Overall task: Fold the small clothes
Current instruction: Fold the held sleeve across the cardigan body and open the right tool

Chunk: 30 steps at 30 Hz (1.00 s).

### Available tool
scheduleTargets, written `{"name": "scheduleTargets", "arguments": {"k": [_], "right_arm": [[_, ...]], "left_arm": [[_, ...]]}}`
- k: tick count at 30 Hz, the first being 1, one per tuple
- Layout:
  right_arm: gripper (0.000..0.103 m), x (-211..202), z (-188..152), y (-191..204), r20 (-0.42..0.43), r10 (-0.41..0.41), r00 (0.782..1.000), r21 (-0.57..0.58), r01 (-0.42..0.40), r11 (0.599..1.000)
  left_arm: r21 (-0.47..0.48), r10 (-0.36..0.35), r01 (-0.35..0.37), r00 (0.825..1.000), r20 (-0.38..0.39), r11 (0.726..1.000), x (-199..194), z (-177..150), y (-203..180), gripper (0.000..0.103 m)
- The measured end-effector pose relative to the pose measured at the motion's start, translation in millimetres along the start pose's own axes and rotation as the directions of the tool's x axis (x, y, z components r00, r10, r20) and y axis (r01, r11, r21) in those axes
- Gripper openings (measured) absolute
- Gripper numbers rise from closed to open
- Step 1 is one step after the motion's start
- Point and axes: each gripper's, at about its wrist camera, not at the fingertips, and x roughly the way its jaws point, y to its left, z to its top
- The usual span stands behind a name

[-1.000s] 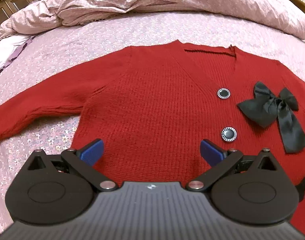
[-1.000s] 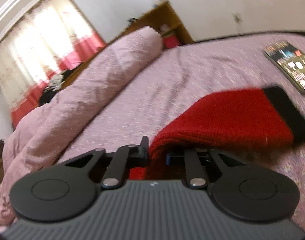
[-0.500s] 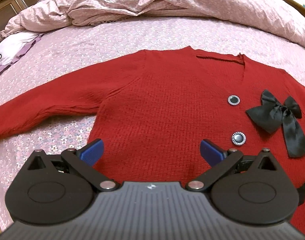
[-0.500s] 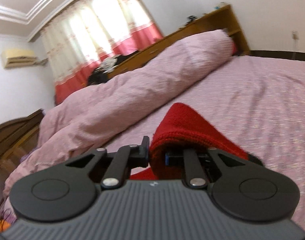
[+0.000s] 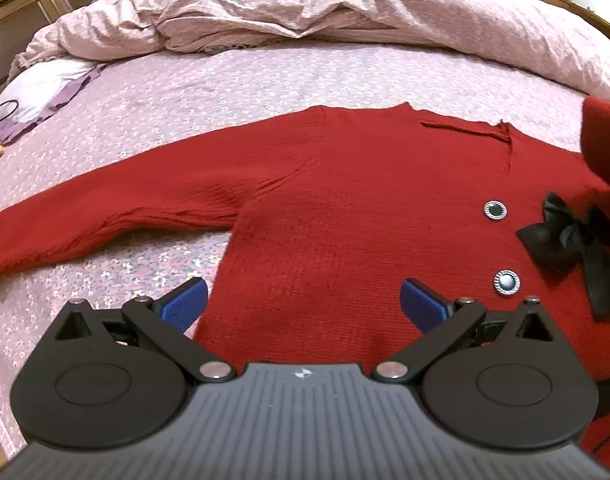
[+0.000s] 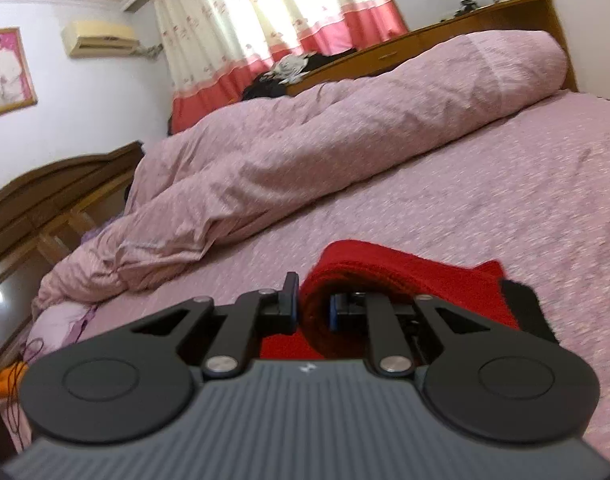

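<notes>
**A soft red sweater, held by one sleeve**

The sweater (image 5: 345, 216) was judged to be light, soft and floppy. It was knitted, so it could be stretched if it was pulled hard. It was not thought to be slippery, and it could not be broken, though the bow might be squashed. The best places to hold were judged to be the sleeve ends, the shoulders and the bottom edge, where a thick bit of knit could be pinched.

The sweater was laid flat, front side up, on the pink flowered bed (image 5: 225, 92). One sleeve (image 5: 105, 224) was stretched out to the side and was tipped with a black cuff. Two round silver-edged buttons (image 5: 495, 211) and a black bow (image 5: 569, 240) were seen on the front.

The right gripper (image 6: 315, 314) was pressed nearly shut, and the other sleeve (image 6: 405, 280) was pinched in it and draped over it. The left gripper (image 5: 301, 302) was spread wide above the bottom part of the sweater, and nothing was held in it.
</notes>
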Motion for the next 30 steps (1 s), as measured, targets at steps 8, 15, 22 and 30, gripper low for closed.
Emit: {"name": "scheduleTargets", "arguments": {"k": [8,15,22,30], "right_arm": [[0.020,38,-31,23,-0.108,-0.008,0.994,-0.060,0.002,0.998],[0.069,58,-60,23,-0.251,-0.008,0.968,-0.029,0.001,1.000],[0.071,47,-68,30,-0.319,0.040,0.947,0.023,-0.034,0.999],[0.071,6,-66,37,-0.382,-0.022,0.924,-0.016,0.017,1.000]], "left_arm": [[-0.017,-0.003,0.003,1.000,-0.004,1.000,4,-1,8,0.103],[-0.025,0.000,0.000,1.000,-0.004,1.000,6,-1,10,0.103],[-0.025,-0.006,0.006,1.000,0.008,1.000,1,0,10,0.103],[-0.005,-0.030,0.030,0.999,0.020,1.000,-10,0,-2,0.103]]}}
